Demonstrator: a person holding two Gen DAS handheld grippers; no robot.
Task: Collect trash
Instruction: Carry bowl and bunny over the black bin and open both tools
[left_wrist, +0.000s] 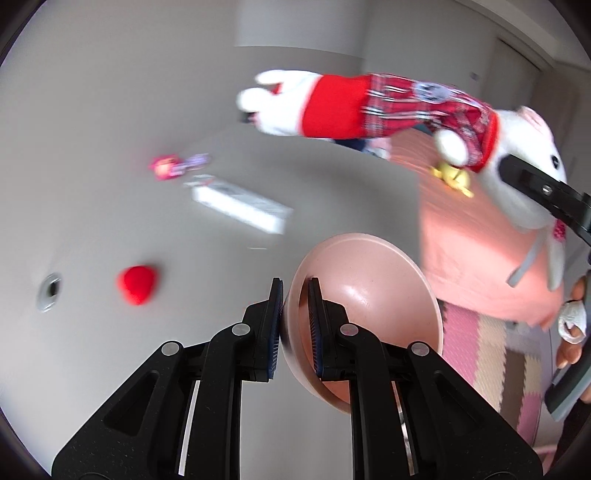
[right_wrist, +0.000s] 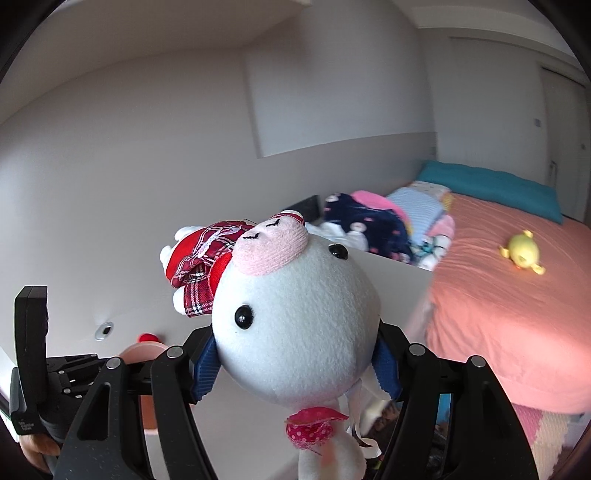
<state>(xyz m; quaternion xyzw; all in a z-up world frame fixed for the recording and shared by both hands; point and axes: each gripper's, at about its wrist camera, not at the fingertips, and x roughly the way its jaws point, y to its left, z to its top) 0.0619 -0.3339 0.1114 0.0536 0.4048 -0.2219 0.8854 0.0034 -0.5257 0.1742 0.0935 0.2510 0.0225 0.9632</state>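
Here, left hand-held gripper (left_wrist: 295, 317): its two jaws stand close together, clamped on the rim of a pink bowl (left_wrist: 373, 295); one pad sits outside the wall, the other inside.
Pink bowl: held up off the tabletop (left_wrist: 110, 229), tilted on edge so its hollow faces right in the left wrist view.
Right hand-held gripper (right_wrist: 295, 365): jaws set wide, the blue pads (right_wrist: 205, 373) pressing on both sides of the head of a white plush toy (right_wrist: 295, 314).
White plush toy: carried in the air; it has a pink snout, black bead eyes, a red plaid dress and a red dotted bow at one ear. In the left wrist view it stretches across the upper right, feet to the left.
Tabletop: pale grey, with a red heart-shaped piece (left_wrist: 137, 284), a white flat box (left_wrist: 240, 205), a pink and purple wrapper (left_wrist: 177, 166) and a round metal grommet (left_wrist: 50, 290), all lying apart from one another and blurred.
Bed (right_wrist: 517, 295): coral sheet, a small yellow toy (right_wrist: 522, 253) on it, a teal pillow (right_wrist: 491, 184) at the far end, and folded clothes (right_wrist: 388, 225) piled at its near edge.
Floor: pink and beige foam mat (left_wrist: 480, 354) beside the bed.
Person: fingers (left_wrist: 576, 332) around the right handle, one with a white wrap.
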